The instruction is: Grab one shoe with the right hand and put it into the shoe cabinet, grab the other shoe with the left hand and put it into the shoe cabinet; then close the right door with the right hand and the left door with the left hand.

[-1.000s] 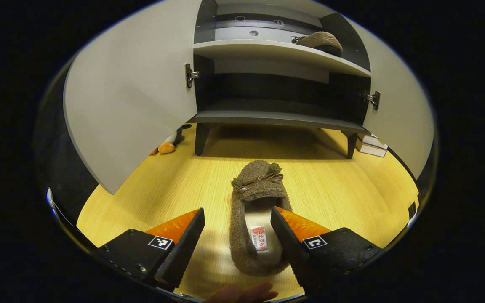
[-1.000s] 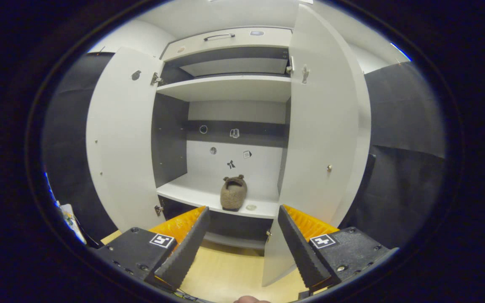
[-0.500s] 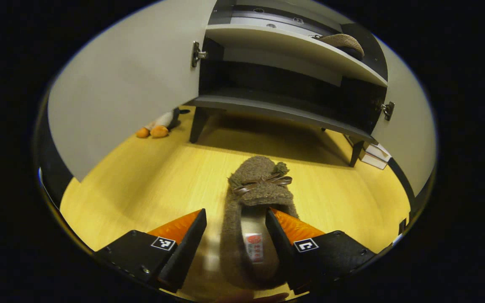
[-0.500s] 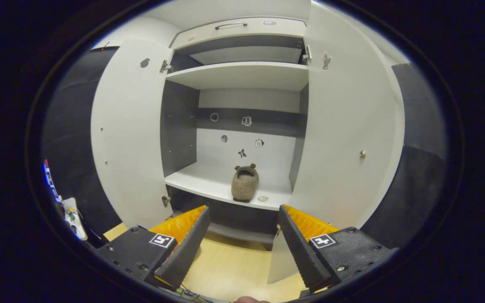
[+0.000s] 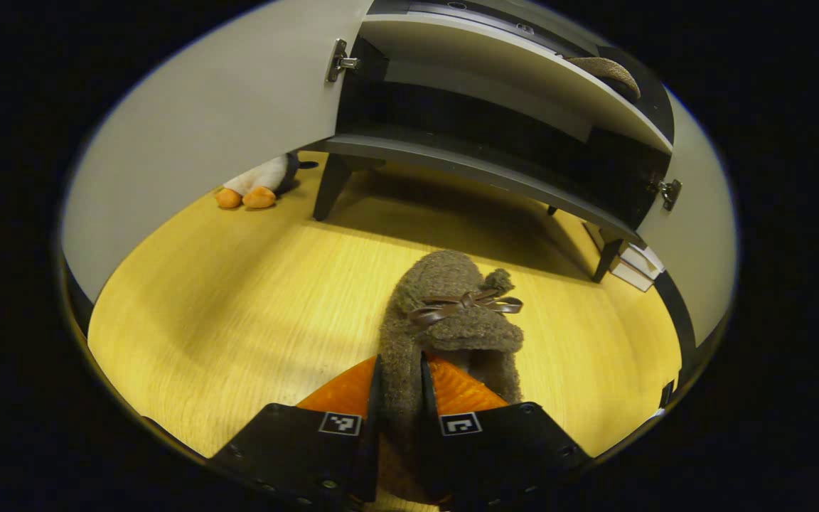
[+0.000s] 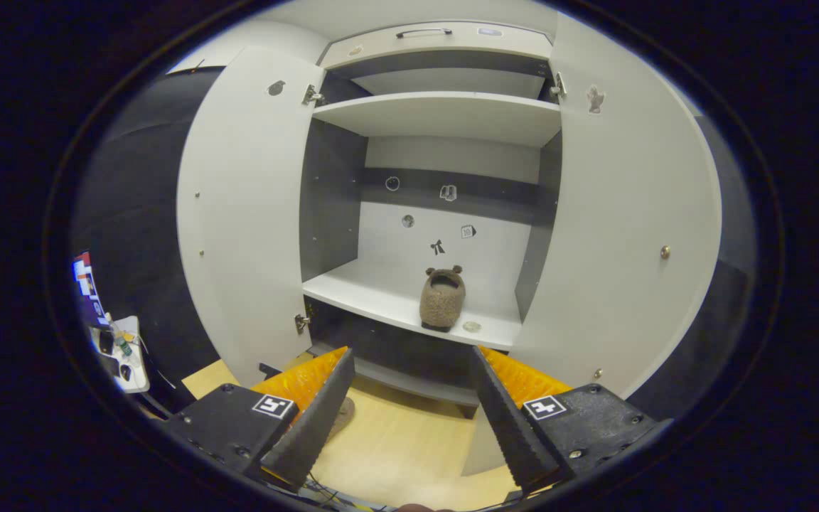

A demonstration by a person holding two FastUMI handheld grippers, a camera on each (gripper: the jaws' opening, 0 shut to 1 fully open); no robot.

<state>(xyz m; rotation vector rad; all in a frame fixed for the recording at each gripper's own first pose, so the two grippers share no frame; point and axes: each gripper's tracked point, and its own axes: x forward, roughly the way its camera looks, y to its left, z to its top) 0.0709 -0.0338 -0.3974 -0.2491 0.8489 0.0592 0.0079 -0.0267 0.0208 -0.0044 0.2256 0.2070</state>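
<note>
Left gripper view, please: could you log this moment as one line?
left gripper: shut on floor shoe | right gripper: open | first shoe: on shelf | doors: open

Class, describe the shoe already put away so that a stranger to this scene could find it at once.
Start at the tall pale cabinet with both doors open. On its white middle shelf, right of centre, stands a fuzzy brown slipper. Unlike its twin on the wooden floor, pinched in the left tool, nothing holds it.
</note>
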